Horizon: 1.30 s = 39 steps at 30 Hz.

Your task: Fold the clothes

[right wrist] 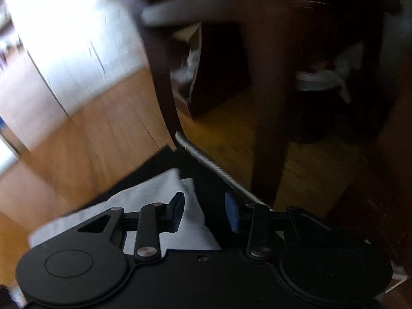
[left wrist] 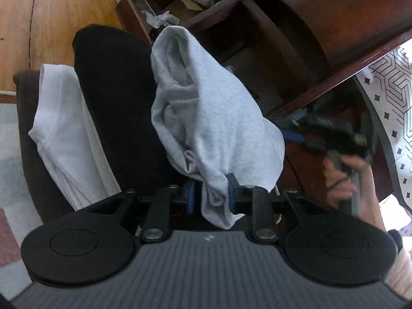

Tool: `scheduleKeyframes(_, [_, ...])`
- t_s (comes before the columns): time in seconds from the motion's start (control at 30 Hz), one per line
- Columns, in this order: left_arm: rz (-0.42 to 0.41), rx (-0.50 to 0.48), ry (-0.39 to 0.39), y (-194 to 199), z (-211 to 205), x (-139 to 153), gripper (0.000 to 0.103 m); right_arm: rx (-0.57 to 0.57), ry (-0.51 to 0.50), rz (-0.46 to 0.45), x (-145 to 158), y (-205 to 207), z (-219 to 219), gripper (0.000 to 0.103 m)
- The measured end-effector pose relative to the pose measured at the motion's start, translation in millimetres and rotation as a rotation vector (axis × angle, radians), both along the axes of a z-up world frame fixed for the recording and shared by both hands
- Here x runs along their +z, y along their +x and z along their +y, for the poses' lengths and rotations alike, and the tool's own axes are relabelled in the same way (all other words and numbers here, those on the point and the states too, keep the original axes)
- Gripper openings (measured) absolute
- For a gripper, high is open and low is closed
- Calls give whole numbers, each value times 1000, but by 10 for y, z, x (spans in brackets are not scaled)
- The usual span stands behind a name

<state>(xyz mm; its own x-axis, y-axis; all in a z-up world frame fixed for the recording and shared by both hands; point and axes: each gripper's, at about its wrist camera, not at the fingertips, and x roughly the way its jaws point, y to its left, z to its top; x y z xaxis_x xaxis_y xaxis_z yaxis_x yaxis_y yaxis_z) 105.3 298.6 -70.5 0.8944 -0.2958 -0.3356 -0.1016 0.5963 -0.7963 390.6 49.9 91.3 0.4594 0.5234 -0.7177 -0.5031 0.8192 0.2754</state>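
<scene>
My left gripper point(left wrist: 209, 193) is shut on a bunched light grey garment point(left wrist: 206, 108), which hangs in folds in front of the camera. Behind it lie a black garment point(left wrist: 116, 97) and a white garment point(left wrist: 64, 134) on a dark seat point(left wrist: 28, 139). My right gripper point(right wrist: 204, 209) is open and empty, above a white cloth point(right wrist: 154, 195) and a black cloth point(right wrist: 213, 193). The right gripper and the hand that holds it also show blurred in the left wrist view point(left wrist: 334, 134).
Dark wooden furniture with shelves point(left wrist: 270, 38) stands close ahead, and its leg point(right wrist: 267, 128) rises just beyond the right gripper. Wooden floor point(left wrist: 51, 13) lies at left. A patterned white cloth point(left wrist: 391, 97) is at far right. A rug point(left wrist: 10, 154) is at left.
</scene>
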Motion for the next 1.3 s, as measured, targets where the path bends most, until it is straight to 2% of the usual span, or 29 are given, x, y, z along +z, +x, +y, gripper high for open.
scheduleKeyframes(0.1, [-9, 9, 40, -16, -29, 41, 32, -11, 129, 46, -23, -176, -441, 45])
scheduleKeyframes(0.17, [-10, 14, 60, -10, -52, 75, 35, -4, 236, 115, -122, -301, -653, 51])
scheduleKeyframes(0.2, [-4, 17, 53, 12, -34, 86, 37, -2, 287, 155, -193, -351, -735, 58])
scheduleKeyframes(0.33, [19, 30, 27, 97, 39, 130, 42, 5, 497, 375, -651, -414, -767, 59])
scheduleKeyframes(0.43, [31, 37, 7, 151, 80, 152, 44, -33, 551, 469, -855, -353, -666, 59])
scheduleKeyframes(0.5, [32, 44, 5, 172, 74, 159, 45, -14, 526, 461, -845, -295, -573, 60])
scheduleKeyframes(0.57, [34, 47, 12, 191, 61, 169, 46, 16, 528, 448, -844, -241, -512, 67])
scheduleKeyframes(0.67, [40, 42, 34, 217, 37, 189, 46, -40, 537, 453, -852, -249, -514, 67])
scheduleKeyframes(0.87, [37, 36, 9, 210, 72, 158, 47, -12, 453, 412, -704, -360, -582, 67])
scheduleKeyframes(0.97, [23, 37, -10, 207, 93, 115, 47, -33, 486, 454, -782, -333, -670, 67])
scheduleKeyframes(1.07, [10, 34, -25, 180, 101, 67, 47, -131, 609, 568, -997, -188, -759, 68])
scheduleKeyframes(1.13, [2, 29, -36, 169, 112, 42, 47, -156, 631, 594, -1036, -97, -711, 68])
scheduleKeyframes(1.17, [0, 27, -42, 167, 121, 35, 47, -161, 629, 592, -1032, -66, -673, 68])
scheduleKeyframes(1.2, [-1, 25, -47, 164, 130, 27, 47, -140, 585, 537, -947, -82, -586, 67])
scheduleKeyframes(1.23, [-1, 23, -52, 162, 139, 23, 47, -119, 540, 482, -863, -98, -498, 58])
scheduleKeyframes(1.3, [5, 16, -55, 158, 157, 32, 47, -66, 448, 356, -669, -141, -313, 26])
